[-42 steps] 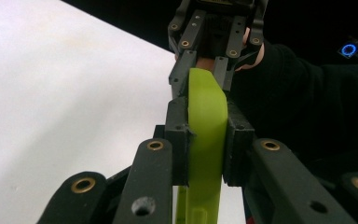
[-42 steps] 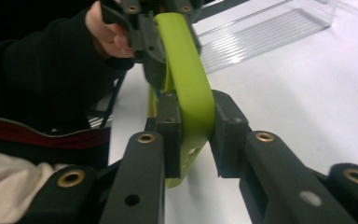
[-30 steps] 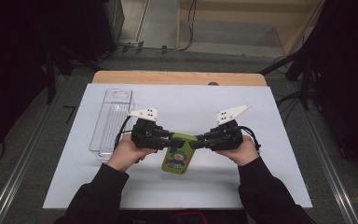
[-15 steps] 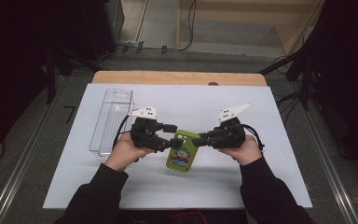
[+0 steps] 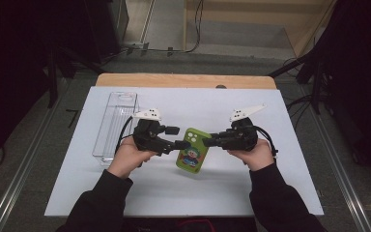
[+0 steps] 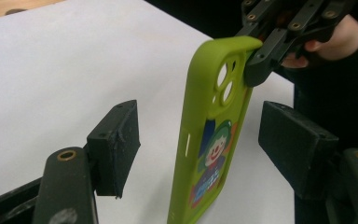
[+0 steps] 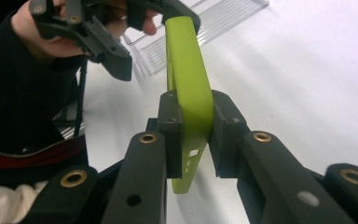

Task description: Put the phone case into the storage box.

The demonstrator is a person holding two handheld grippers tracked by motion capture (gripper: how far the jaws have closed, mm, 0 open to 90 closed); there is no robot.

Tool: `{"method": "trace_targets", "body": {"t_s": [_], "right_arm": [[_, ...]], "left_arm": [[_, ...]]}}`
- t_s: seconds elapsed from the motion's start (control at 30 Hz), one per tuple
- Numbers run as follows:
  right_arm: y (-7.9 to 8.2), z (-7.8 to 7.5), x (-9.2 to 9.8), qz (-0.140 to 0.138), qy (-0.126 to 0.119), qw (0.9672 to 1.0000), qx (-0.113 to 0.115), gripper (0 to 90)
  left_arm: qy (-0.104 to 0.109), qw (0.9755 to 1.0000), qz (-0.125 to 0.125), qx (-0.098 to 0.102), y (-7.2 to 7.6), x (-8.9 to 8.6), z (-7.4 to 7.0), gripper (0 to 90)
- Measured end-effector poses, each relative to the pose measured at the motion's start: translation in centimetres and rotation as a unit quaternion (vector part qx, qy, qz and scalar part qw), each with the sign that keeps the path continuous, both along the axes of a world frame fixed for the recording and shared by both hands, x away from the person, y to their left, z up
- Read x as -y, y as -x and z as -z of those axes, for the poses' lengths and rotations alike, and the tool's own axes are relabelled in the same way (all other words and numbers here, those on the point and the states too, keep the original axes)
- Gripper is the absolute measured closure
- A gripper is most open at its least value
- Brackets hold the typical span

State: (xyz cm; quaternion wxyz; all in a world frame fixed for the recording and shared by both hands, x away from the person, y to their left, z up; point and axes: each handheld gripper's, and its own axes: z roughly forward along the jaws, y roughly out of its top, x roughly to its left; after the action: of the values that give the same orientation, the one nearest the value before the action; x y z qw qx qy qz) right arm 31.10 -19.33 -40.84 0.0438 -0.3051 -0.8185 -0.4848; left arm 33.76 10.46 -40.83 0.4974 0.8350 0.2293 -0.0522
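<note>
The right gripper (image 7: pixel 193 135) is clamping the green phone case (image 5: pixel 192 149) by its edge, holding it above the white counter (image 5: pixel 270 193). The left gripper (image 6: pixel 205 140) is released, its jaws having just been opening, standing either side of the case without touching. A clear tray (image 5: pixel 116 121) is lying nearby.

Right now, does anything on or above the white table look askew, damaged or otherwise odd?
Nothing looks damaged or spilled. The lime-green silicone phone case with a clown print hangs tilted above the white table, clamped only by the right claw. The left claw stands open around it, and its jaws have just been opening.
</note>
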Motion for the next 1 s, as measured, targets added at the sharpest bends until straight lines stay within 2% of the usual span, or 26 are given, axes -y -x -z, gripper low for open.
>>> {"method": "trace_targets", "body": {"t_s": [0.2, 0.37, 0.57, 0.67, 0.73, 0.93, 1.0], "right_arm": [[0.0, -0.3, 0.1, 0.030, 0.007, 0.9995, -0.001, 74.8], [0.1, -0.5, 0.1, 0.049, 0.009, 0.9987, -0.005, 74.8], [0.1, -0.8, -0.2, 0.074, 0.018, 0.9971, -0.011, 74.8], [-0.1, -0.9, -0.4, 0.085, 0.023, 0.9960, -0.015, 74.8], [-0.1, -1.0, -0.7, 0.092, 0.027, 0.9952, -0.018, 74.8], [-0.4, -1.1, -1.2, 0.102, 0.024, 0.9940, -0.031, 74.8], [-0.5, -1.2, -1.3, 0.108, 0.026, 0.9932, -0.034, 74.7]], "left_arm": [[-0.011, 0.9998, -0.014, 0.003, 0.1, 0.2, 0.0, 30.1], [-0.015, 0.9996, -0.024, 0.002, 0.0, 0.2, 0.0, 26.1], [-0.010, 0.9993, -0.035, 0.008, 0.0, 0.4, 0.0, 13.1], [-0.018, 0.9989, -0.041, 0.012, 0.1, 0.7, 0.1, 0.0], [-0.022, 0.9989, -0.039, 0.016, 0.1, 0.8, 0.2, 0.0], [-0.033, 0.9976, -0.052, 0.031, 0.3, 1.1, 0.3, 0.0], [-0.034, 0.9976, -0.052, 0.030, 0.3, 1.2, 0.2, 0.0]]}}
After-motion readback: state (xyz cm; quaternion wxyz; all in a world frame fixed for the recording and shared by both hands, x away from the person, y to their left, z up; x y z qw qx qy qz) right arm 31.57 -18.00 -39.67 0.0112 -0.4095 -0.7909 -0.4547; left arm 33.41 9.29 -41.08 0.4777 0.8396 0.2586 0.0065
